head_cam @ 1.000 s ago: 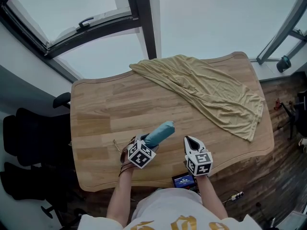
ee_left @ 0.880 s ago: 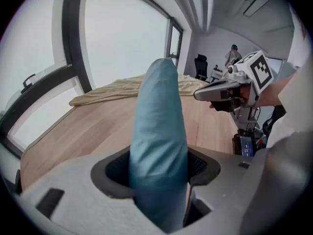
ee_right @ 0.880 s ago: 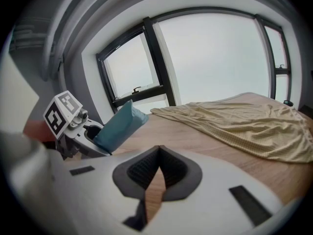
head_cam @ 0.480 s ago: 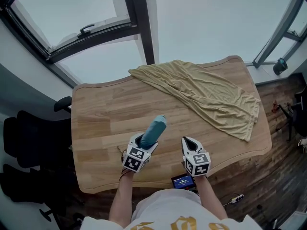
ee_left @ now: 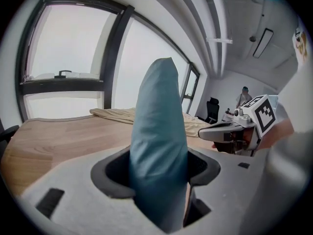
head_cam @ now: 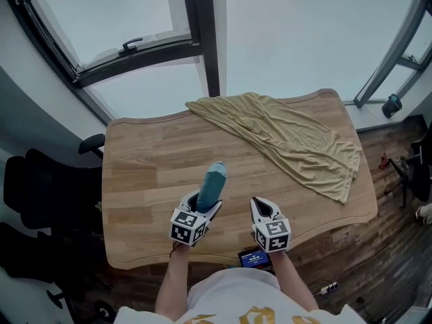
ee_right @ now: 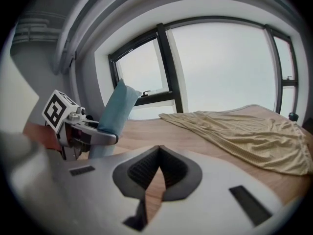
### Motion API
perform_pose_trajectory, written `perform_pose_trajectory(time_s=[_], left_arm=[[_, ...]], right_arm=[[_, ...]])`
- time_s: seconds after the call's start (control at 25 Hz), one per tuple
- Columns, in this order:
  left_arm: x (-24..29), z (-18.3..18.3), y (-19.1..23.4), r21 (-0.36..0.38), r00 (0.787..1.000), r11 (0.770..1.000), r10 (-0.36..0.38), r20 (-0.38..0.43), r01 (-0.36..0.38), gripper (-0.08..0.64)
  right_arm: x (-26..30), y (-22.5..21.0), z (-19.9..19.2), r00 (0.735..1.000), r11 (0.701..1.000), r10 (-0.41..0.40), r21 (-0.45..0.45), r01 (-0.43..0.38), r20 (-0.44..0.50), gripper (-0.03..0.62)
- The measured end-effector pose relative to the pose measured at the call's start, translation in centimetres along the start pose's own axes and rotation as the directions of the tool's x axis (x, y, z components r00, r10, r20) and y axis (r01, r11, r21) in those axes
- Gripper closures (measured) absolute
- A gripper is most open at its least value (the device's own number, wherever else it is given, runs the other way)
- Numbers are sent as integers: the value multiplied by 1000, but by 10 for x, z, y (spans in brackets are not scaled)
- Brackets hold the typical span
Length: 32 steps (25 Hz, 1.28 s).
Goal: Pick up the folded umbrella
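The left claw [head_cam: 204, 206] is clamped on the folded umbrella [head_cam: 213, 183], a teal bundle in its sleeve that fills the gap between the two jaws in the left gripper view [ee_left: 159, 146]. From the grip it rises up and away from the person, leaning slightly. Seen from the right gripper view, the umbrella [ee_right: 116, 109] stands tilted above the left claw [ee_right: 93, 133], with a short length showing below the jaws. Its lower end is hidden by the right claw's body, so I cannot tell whether it clears the wood. The right claw [head_cam: 261, 206] hangs just to the right of the left one, apart from it, over the near edge of the tabletop [head_cam: 148, 174]. Its jaws are closed together with nothing between them [ee_right: 157, 153]; only a thin slit of wood shows under the meeting tips. Well beyond both claws, ahead and to the right, a crumpled tan cloth [head_cam: 283, 137] lies spread across the far side of the tabletop. Behind the right claw, close to the person's body, a small lit screen [head_cam: 255, 256] glows blue.
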<state>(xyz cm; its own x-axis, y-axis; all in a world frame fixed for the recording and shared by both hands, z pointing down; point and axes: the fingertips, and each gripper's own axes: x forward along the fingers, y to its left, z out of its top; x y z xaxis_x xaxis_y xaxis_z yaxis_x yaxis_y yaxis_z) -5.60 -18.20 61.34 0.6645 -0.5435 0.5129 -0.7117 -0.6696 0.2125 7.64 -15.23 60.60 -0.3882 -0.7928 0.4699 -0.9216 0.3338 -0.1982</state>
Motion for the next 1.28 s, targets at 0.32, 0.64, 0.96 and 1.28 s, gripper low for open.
perform_pose_trajectory(time_s=[0.32, 0.64, 0.96, 1.28], left_arm=[[-40, 22, -3, -58, 974, 998, 49, 222, -37, 261], [-79, 35, -11, -103, 937, 993, 90, 338, -58, 261], [-117, 38, -28, -109, 905, 990, 126, 407, -88, 261], [-151, 52, -39, -95, 855, 990, 138, 499, -104, 259]], right_arm=[[-18, 10, 19, 998, 1000, -3, -10, 4, 66, 583], [-41, 27, 40, 991, 997, -1, -78, 11, 137, 583], [-57, 45, 52, 983, 994, 20, -110, 0, 183, 583], [-72, 65, 60, 972, 989, 57, -148, -23, 228, 583]])
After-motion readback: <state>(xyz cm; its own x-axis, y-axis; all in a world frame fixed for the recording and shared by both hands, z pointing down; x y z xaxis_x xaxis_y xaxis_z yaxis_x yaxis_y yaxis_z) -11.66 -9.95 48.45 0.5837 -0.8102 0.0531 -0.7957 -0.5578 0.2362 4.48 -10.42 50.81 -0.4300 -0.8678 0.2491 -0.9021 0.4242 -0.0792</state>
